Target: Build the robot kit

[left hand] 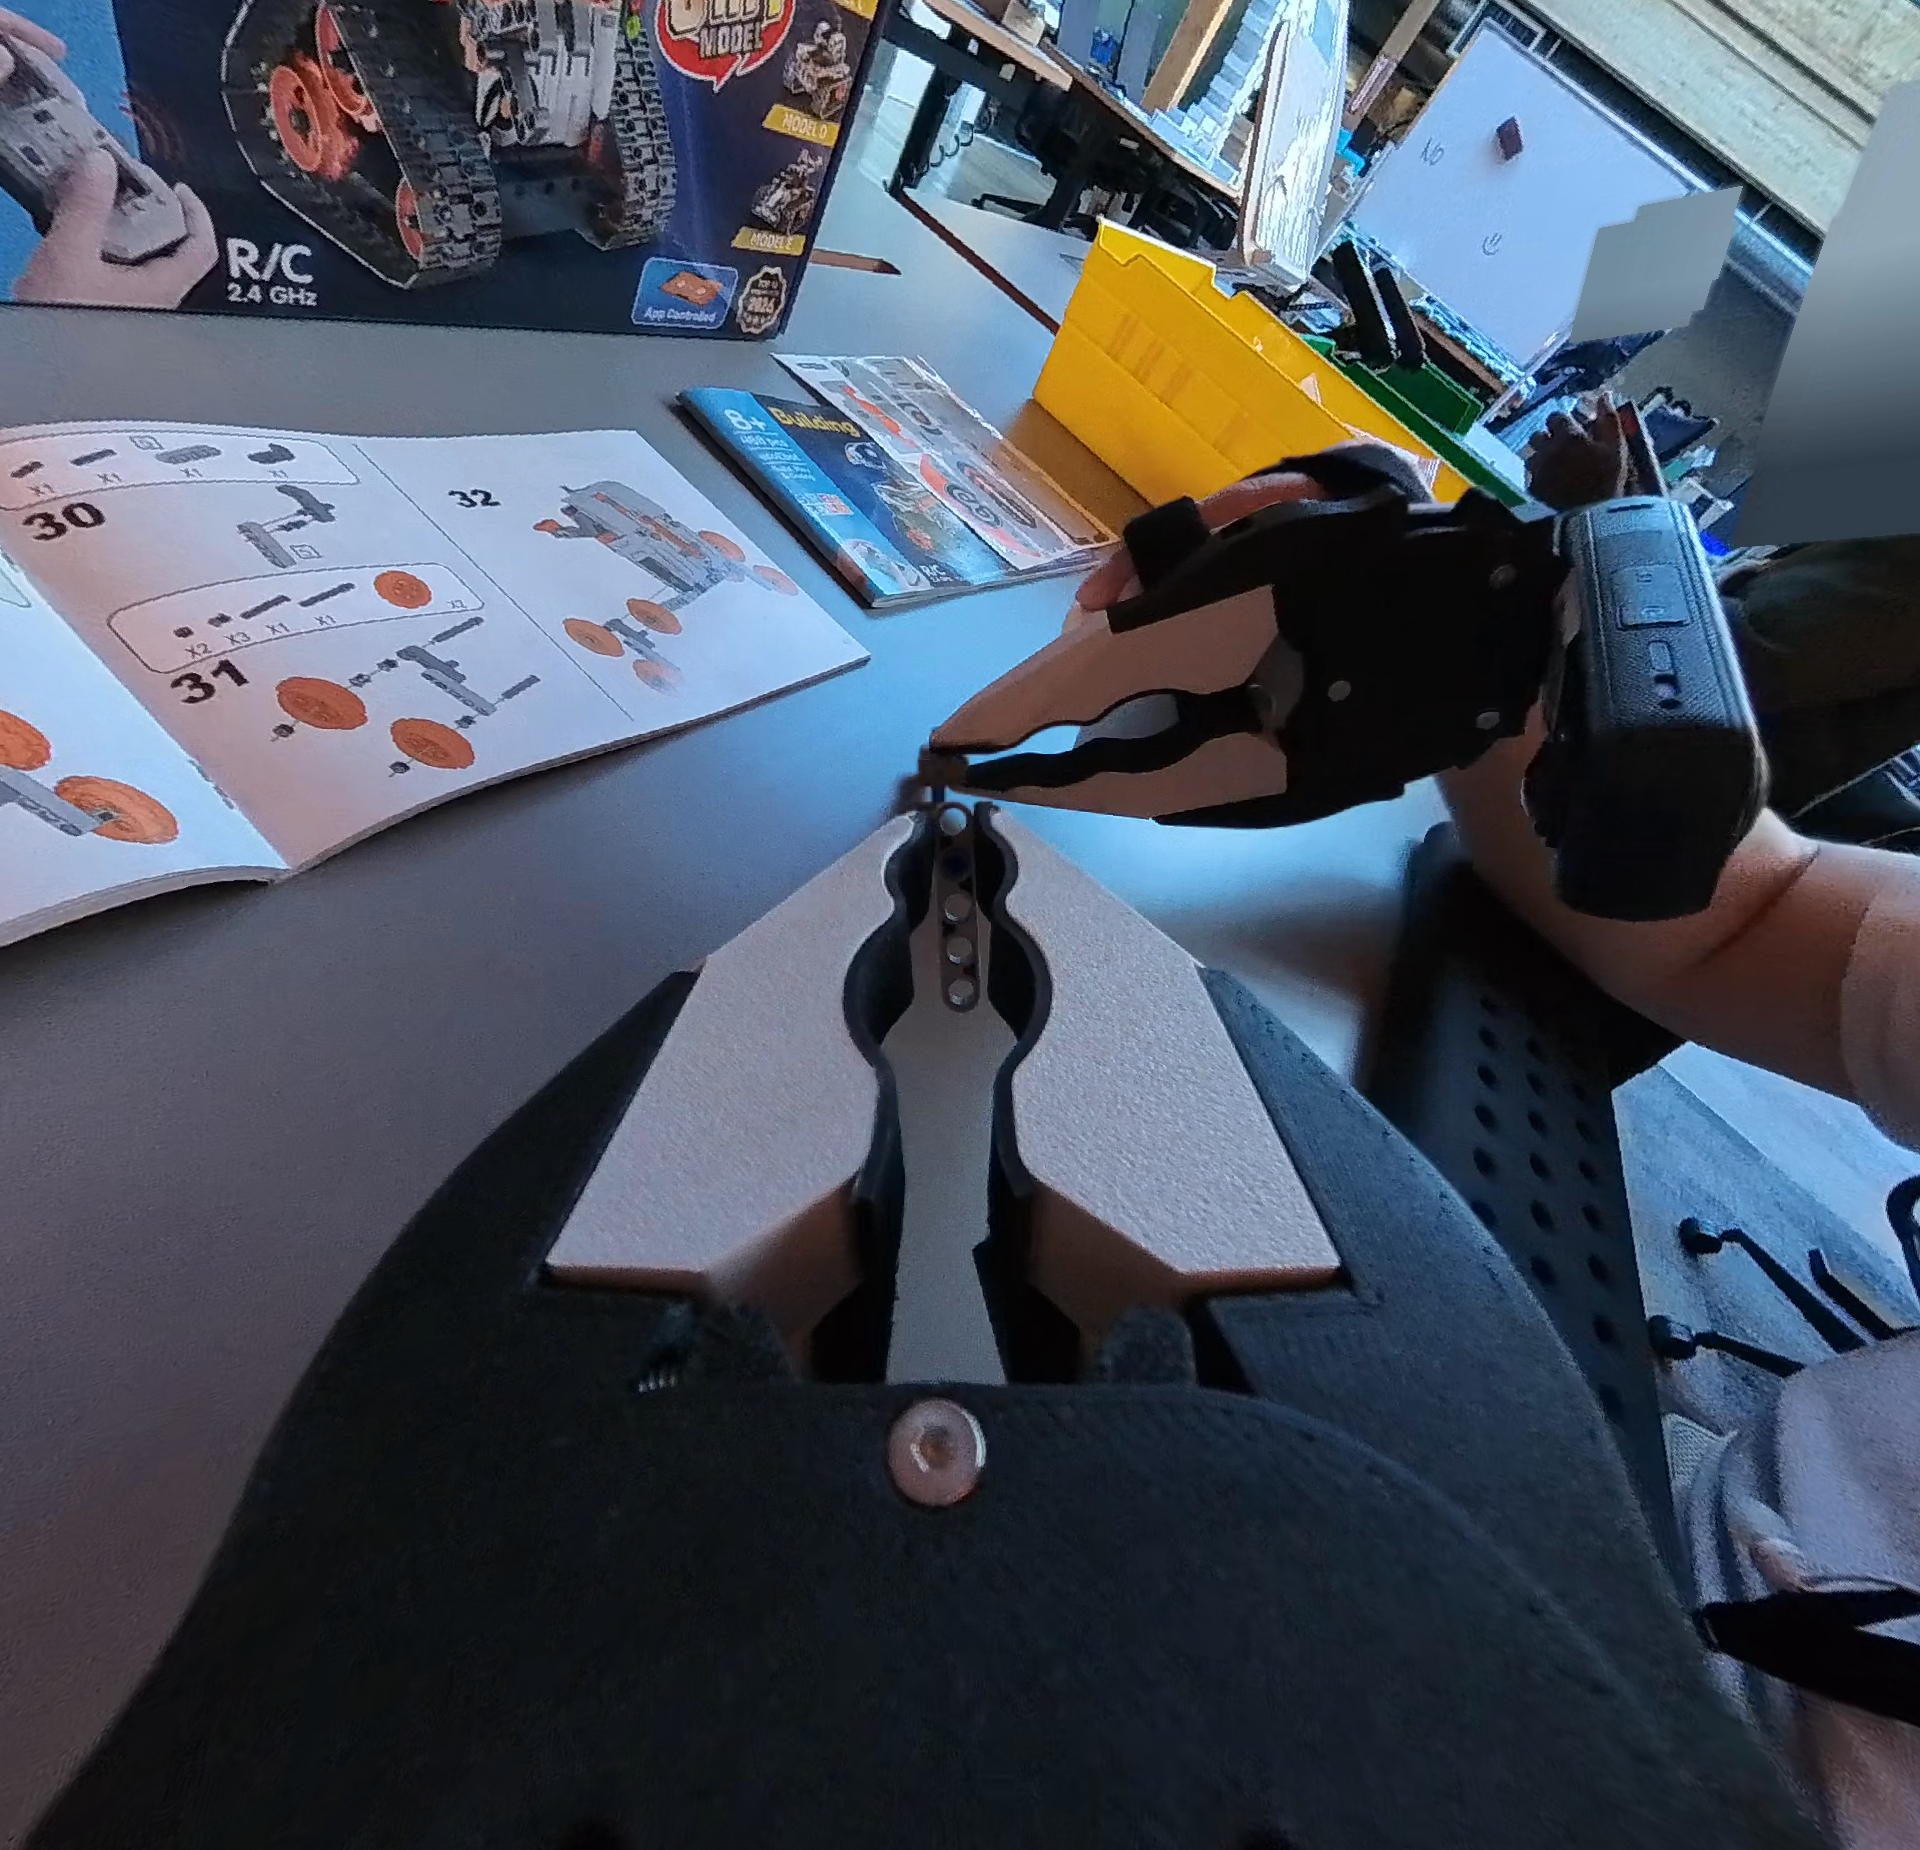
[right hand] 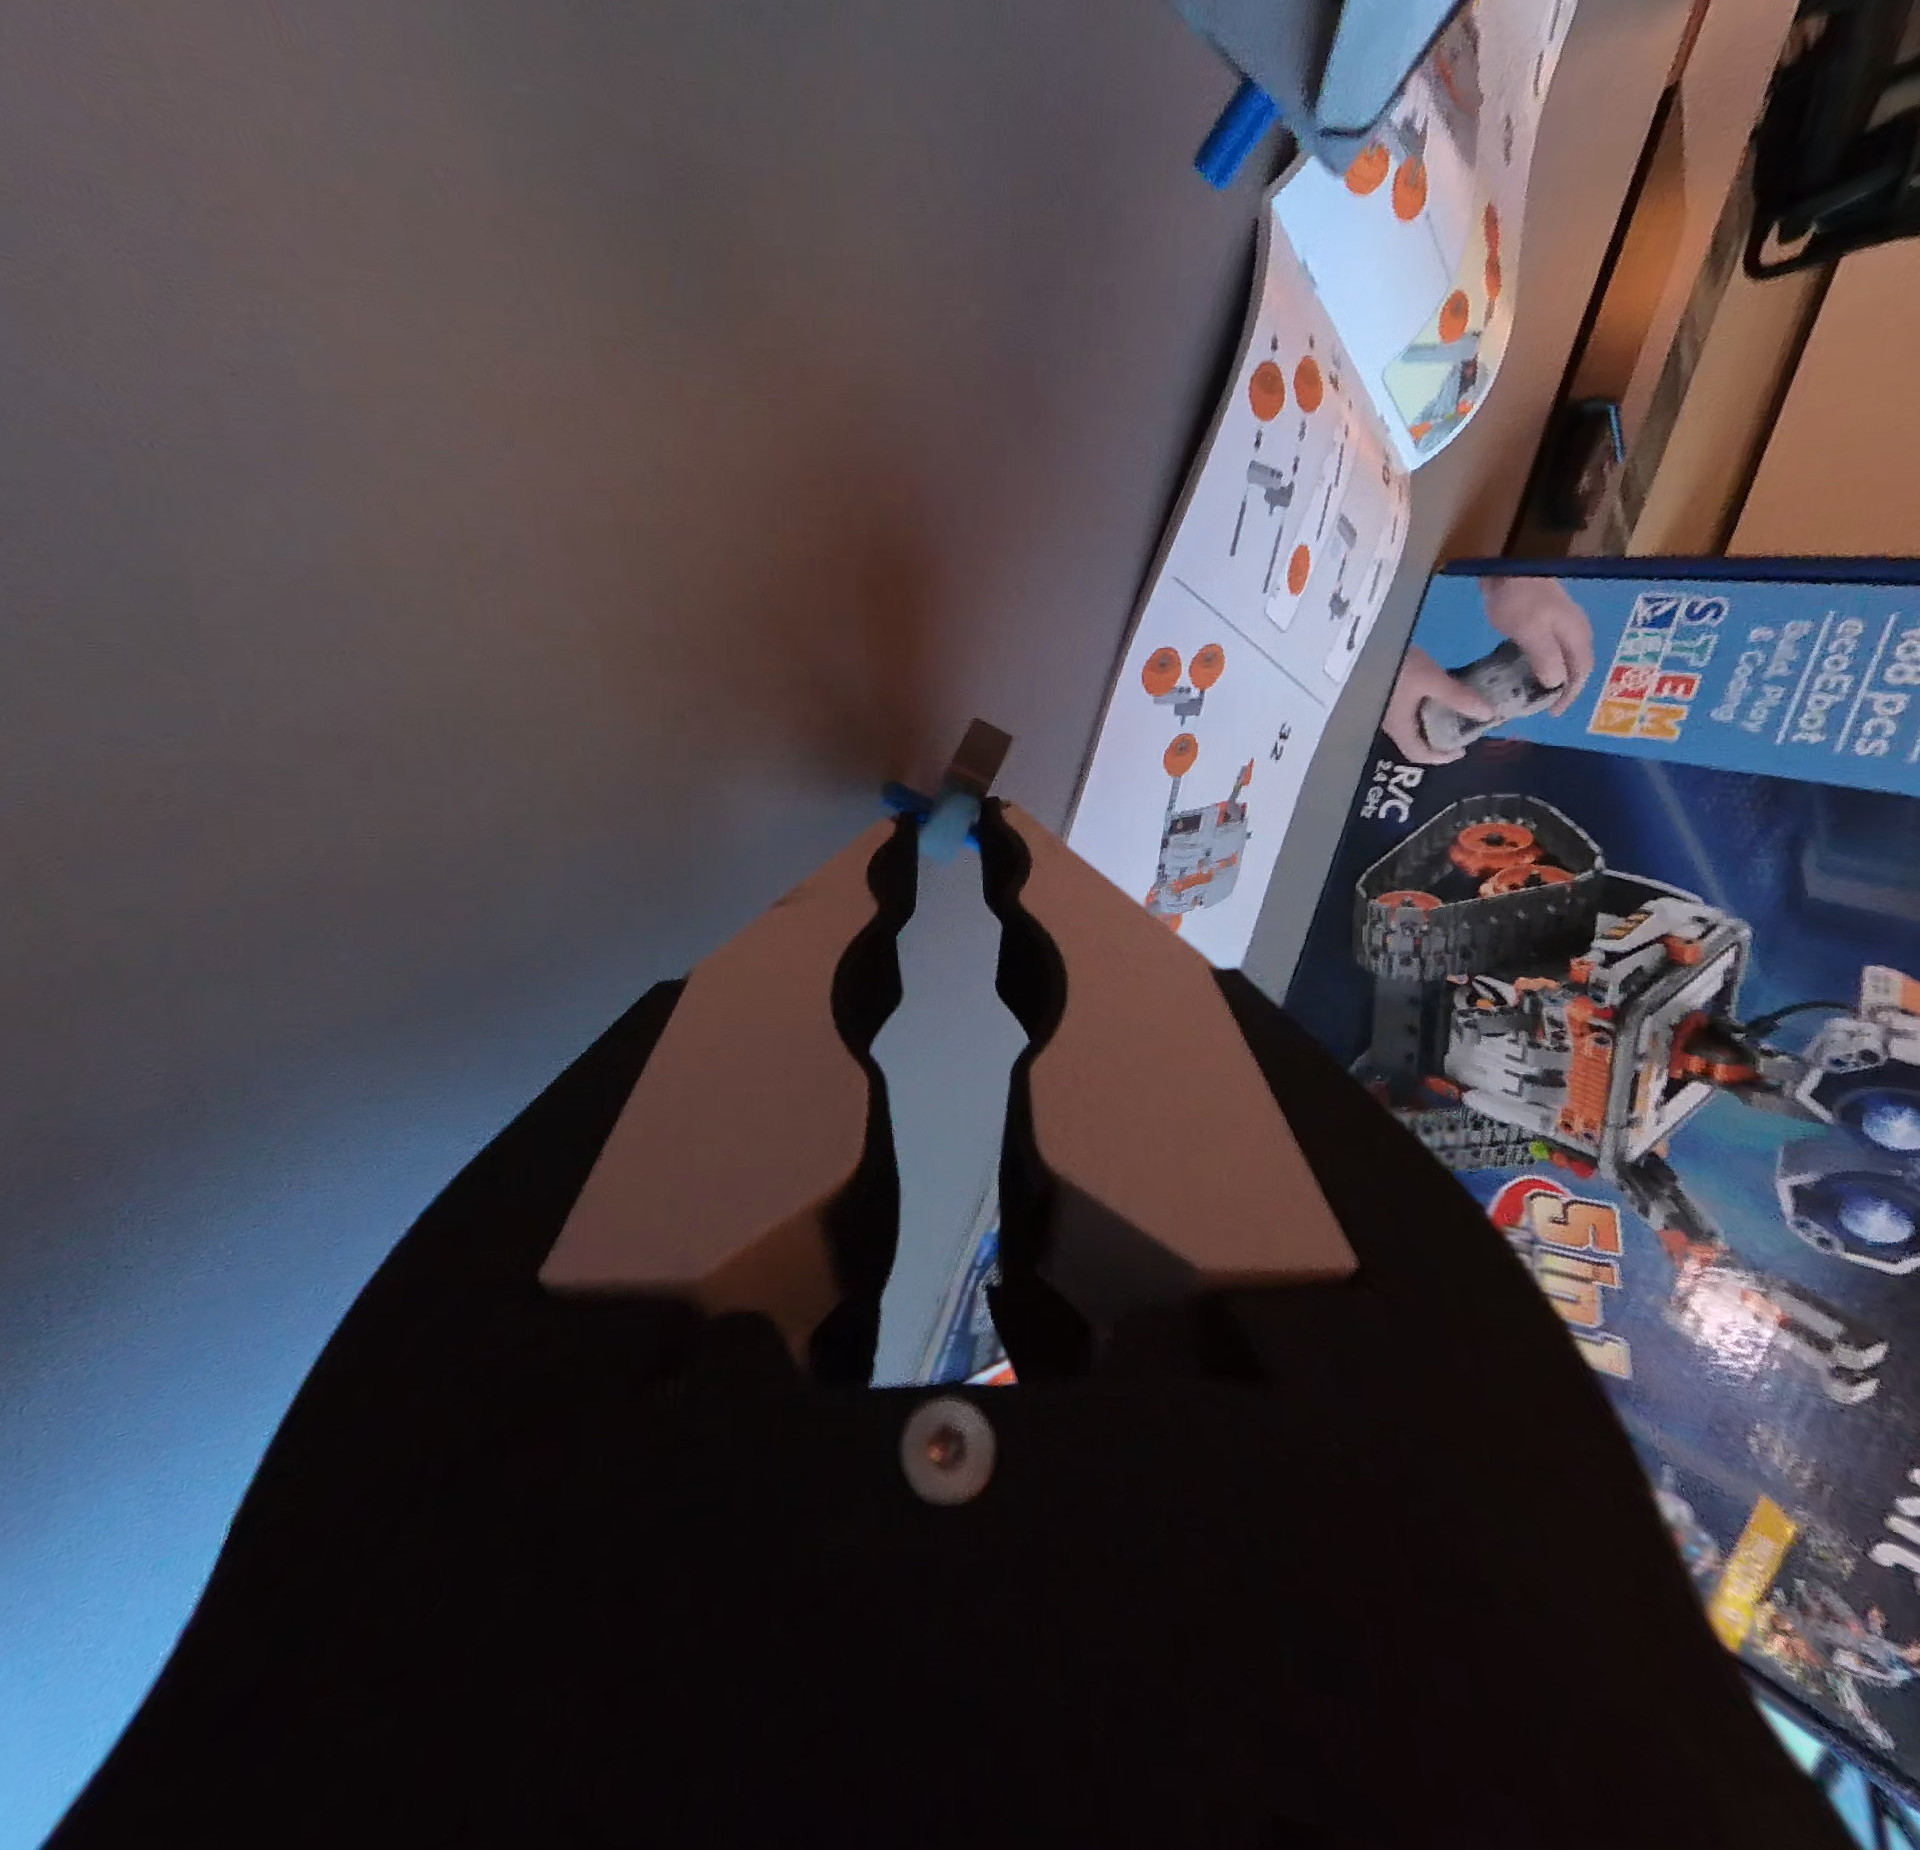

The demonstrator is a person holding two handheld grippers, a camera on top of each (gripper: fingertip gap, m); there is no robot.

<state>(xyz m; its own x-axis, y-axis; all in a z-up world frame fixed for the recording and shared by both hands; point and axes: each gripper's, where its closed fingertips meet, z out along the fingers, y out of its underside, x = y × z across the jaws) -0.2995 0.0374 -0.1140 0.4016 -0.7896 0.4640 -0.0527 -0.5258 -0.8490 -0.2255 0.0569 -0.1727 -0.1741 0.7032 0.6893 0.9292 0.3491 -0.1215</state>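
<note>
Left gripper: the left gripper (left hand: 951, 824) was nearly closed, its tips pinching a grey beam (left hand: 954, 912) with a row of round holes – the beam lay lengthwise between the fingers, above the grey table (left hand: 416, 1021).
Right gripper: the right gripper (left hand: 948, 756) (right hand: 948, 821) was also nearly closed, clamped on a small blue pin (right hand: 940, 821) at its very tips; in the left wrist view those tips met the far end of the beam.
Beam end: in the right wrist view a grey block end (right hand: 982, 761) touched the pin just beyond the fingertips.
Open booklet: an instruction booklet (left hand: 395, 616) lay open on the table, left of both grippers, its pages showing orange wheels.
Closed booklets: 2 smaller booklets (left hand: 894, 491) lay stacked beyond it, near a yellow bin (left hand: 1164, 387).
Box: a blue toy box (left hand: 436, 117) with a tracked vehicle pictured on it stood at the far side of the table.
Loose part: a blue cylinder piece (right hand: 1234, 138) lay on the table near the open booklet – blurred.
</note>
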